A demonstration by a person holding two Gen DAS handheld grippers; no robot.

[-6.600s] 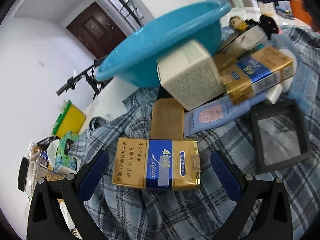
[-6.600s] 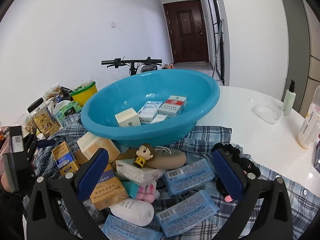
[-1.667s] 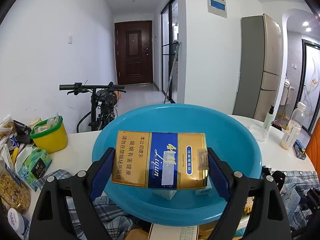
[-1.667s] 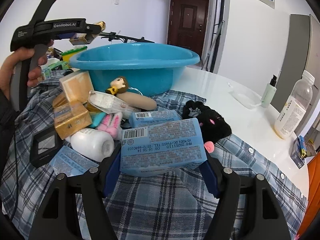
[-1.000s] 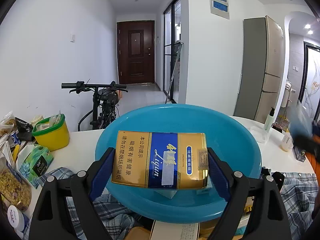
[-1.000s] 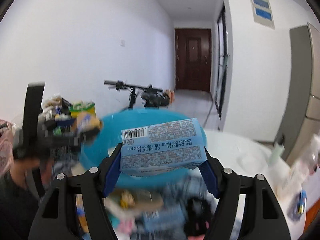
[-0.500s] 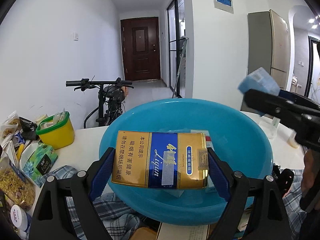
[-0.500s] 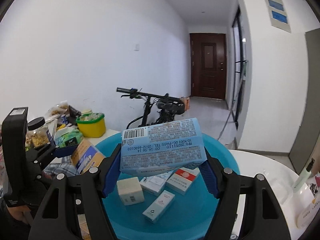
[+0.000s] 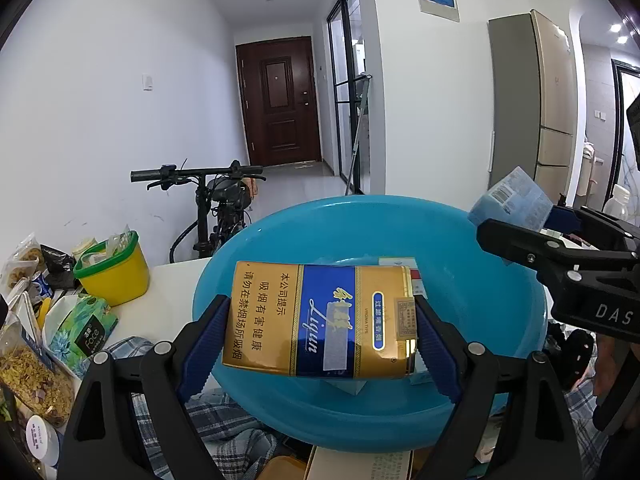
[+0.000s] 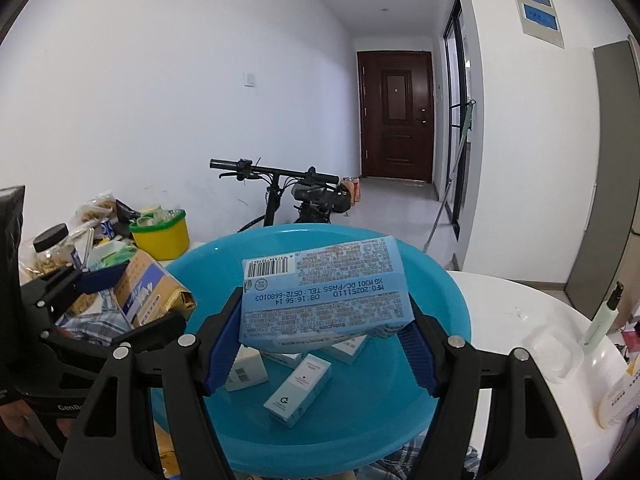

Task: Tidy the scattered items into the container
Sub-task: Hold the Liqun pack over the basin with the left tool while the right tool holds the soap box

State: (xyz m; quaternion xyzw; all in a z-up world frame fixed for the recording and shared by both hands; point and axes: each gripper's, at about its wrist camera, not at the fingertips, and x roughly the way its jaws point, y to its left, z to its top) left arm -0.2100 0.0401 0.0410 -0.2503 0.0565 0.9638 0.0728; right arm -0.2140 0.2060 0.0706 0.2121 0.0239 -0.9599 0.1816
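Note:
My left gripper (image 9: 320, 332) is shut on a gold and blue cigarette carton (image 9: 320, 320) and holds it above the near part of the blue basin (image 9: 500, 288). My right gripper (image 10: 320, 340) is shut on a light blue wipes pack (image 10: 324, 292) and holds it over the basin (image 10: 448, 312). In the left wrist view the wipes pack (image 9: 516, 200) and right gripper show over the basin's right rim. In the right wrist view the carton (image 10: 148, 292) shows at the basin's left rim. Several small boxes (image 10: 300, 388) lie in the basin.
A yellow tub (image 9: 112, 272), a tissue pack (image 9: 80, 332) and snack bags (image 9: 32, 376) stand left on the white table. Plaid cloth (image 9: 224, 428) and more boxes lie in front of the basin. Bottles (image 10: 600, 316) stand right. A bicycle (image 10: 304, 196) is behind.
Both grippers have moved closer over the basin with their loads. The right gripper with the wipes pack has come further in over the basin's right rim.

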